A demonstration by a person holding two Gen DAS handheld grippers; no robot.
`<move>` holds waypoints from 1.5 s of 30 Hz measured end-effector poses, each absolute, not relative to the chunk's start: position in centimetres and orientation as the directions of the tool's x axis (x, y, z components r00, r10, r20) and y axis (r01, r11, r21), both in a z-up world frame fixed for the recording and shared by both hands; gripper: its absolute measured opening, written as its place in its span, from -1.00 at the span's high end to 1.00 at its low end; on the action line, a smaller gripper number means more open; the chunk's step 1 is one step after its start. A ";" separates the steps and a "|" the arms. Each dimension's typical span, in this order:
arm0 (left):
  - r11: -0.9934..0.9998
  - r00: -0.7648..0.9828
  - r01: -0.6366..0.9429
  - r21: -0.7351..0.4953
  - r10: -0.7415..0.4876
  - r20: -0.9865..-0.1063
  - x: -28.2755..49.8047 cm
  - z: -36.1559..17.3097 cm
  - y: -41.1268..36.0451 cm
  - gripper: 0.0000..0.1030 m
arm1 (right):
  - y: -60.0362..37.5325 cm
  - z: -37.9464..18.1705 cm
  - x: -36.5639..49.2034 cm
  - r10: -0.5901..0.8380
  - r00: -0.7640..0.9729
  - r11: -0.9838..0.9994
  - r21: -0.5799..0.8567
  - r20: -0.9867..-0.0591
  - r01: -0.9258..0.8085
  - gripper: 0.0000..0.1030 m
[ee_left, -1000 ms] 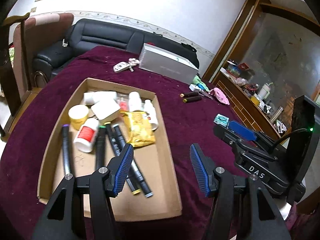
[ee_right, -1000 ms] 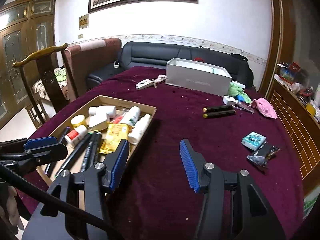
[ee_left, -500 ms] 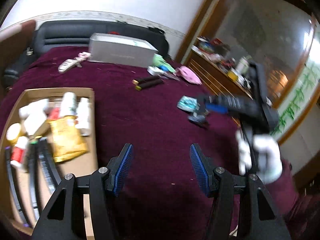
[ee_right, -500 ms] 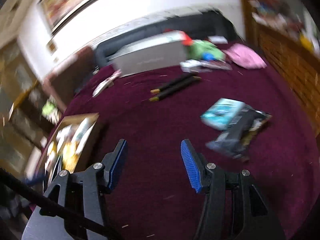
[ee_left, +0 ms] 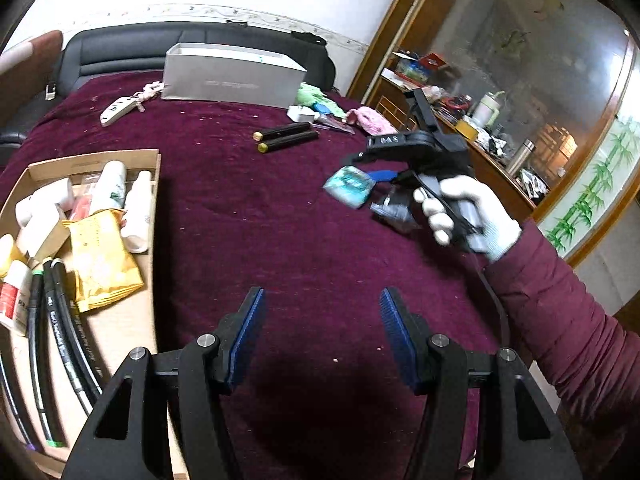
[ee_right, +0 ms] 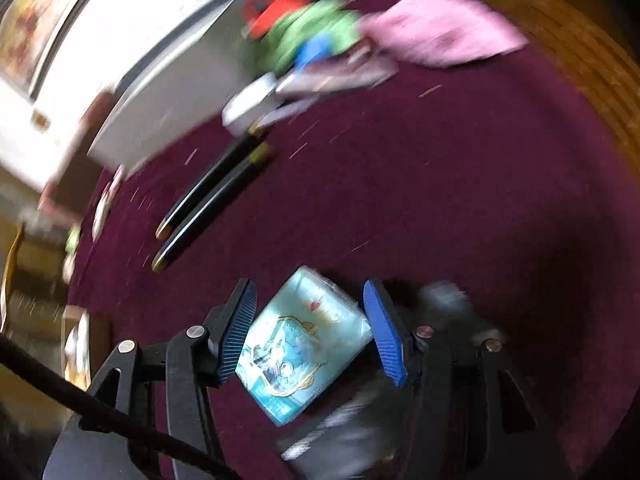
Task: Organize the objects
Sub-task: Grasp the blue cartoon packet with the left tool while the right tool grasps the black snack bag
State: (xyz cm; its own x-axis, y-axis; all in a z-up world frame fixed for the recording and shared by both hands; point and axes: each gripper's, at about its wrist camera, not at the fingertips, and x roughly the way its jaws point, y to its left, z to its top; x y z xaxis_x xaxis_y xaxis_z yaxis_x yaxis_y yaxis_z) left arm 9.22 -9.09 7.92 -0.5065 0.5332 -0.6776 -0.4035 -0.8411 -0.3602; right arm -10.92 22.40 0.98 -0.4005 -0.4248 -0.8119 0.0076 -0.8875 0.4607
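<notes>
Our right gripper (ee_right: 310, 328) stands open astride the teal packet (ee_right: 304, 344) on the maroon cloth (ee_right: 440, 200), pads apparently not pressing it, just beside a dark wrapper (ee_right: 348, 436), while our left gripper (ee_left: 320, 336) hangs open and empty.

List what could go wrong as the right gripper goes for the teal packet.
1. The teal packet sits cornerwise between the open pads of the right gripper, so closing may twist it or let it slip out.
2. The dark wrapper lies against the packet and could get pinched or dragged along.
</notes>
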 end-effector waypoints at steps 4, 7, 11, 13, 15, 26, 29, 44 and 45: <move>-0.847 -0.514 -0.383 -0.368 0.527 -0.677 8.4 7.6 -9.3 -0.02 | 18.7 2.6 -7.5 -0.635 -0.312 -0.772 0.597 -0.707 0.219 -0.08; -0.856 -0.530 -0.398 -0.330 0.508 -0.679 7.7 7.8 -8.4 -0.02 | 20.8 5.0 -3.9 -0.593 -0.461 -0.787 0.597 -0.661 0.157 -0.08; -0.853 -0.569 -0.495 -0.166 0.463 -0.680 5.4 8.5 -5.5 -0.02 | 24.0 6.1 -0.1 -0.516 -0.578 -0.802 0.593 -0.632 0.067 -0.10; -0.828 -0.592 -0.559 -0.038 0.431 -0.681 3.9 8.5 -3.5 -0.02 | 25.5 5.5 1.9 -0.491 -0.596 -0.797 0.603 -0.635 0.014 -0.10; -0.780 -0.580 -0.624 0.041 0.428 -0.693 1.9 7.9 -1.7 -0.02 | 26.8 4.9 2.8 -0.484 -0.599 -0.785 0.619 -0.637 -0.024 -0.10; -0.681 -0.522 -0.696 0.228 0.262 -0.812 -4.3 1.3 3.6 -0.37 | 30.0 1.3 3.3 -0.477 -0.589 -0.694 0.691 -0.652 -0.203 -0.10; -0.754 -0.525 -0.632 0.180 0.246 -0.815 -5.0 1.0 3.0 -0.63 | 29.1 0.8 2.7 -0.478 -0.578 -0.692 0.689 -0.662 -0.217 -0.10; -0.823 -0.403 -0.568 0.002 0.277 -0.872 -2.6 1.4 2.2 0.02 | 23.0 1.2 -1.4 -0.322 -0.534 -0.843 0.494 -0.782 -0.214 -0.18; -0.828 -0.412 -0.560 0.010 0.268 -0.871 -2.9 1.4 2.5 -0.03 | 22.5 1.3 -1.7 -0.308 -0.528 -0.855 0.474 -0.791 -0.211 -0.18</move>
